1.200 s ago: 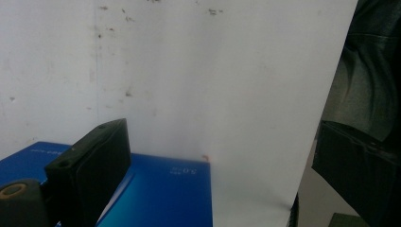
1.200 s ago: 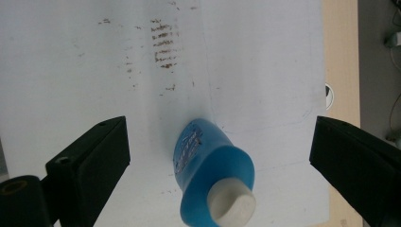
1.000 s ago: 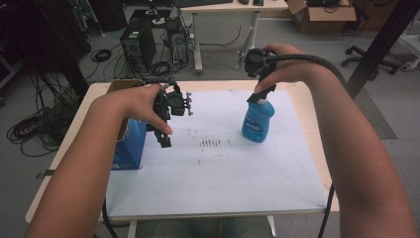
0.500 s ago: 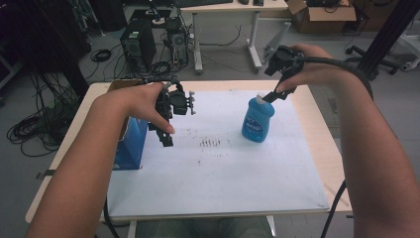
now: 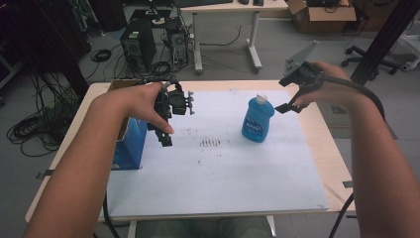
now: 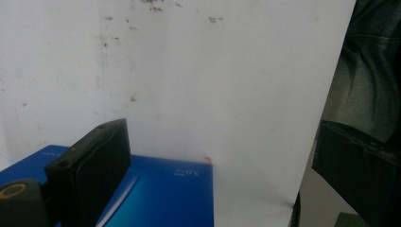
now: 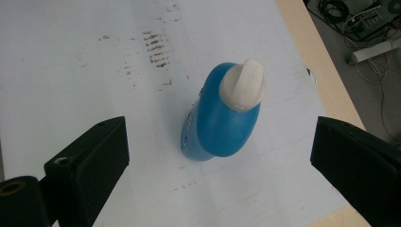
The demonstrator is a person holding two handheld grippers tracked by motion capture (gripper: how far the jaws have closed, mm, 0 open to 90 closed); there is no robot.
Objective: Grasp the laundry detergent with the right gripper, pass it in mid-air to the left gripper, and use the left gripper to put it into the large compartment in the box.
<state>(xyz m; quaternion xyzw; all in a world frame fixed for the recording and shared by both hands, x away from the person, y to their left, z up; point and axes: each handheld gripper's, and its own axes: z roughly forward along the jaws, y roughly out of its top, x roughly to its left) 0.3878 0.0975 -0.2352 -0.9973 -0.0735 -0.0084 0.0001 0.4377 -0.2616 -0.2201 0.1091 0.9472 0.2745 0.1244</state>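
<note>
A blue bottle (image 5: 258,120) with a white cap stands upright on the white sheet, right of centre. My right gripper (image 5: 287,106) hovers just right of its cap, clear of it and open. In the right gripper view the bottle (image 7: 222,113) sits below and beyond the wide-apart jaws of my right gripper (image 7: 220,125), untouched. A blue box (image 5: 130,144) stands at the sheet's left edge. My left gripper (image 5: 166,136) points down beside it, open. In the left gripper view my left gripper (image 6: 222,132) holds nothing, and the box (image 6: 161,189) lies low in front.
The white sheet (image 5: 223,168) covers most of the wooden table (image 5: 327,148) and has dark smudges (image 5: 213,143) near its middle. Behind the table are computer towers (image 5: 138,44), cables on the floor, a desk and a cardboard box (image 5: 322,10).
My right gripper has swung from above the bottle's cap to the right and slightly down, off the bottle. The left gripper, bottle and box have stayed put.
</note>
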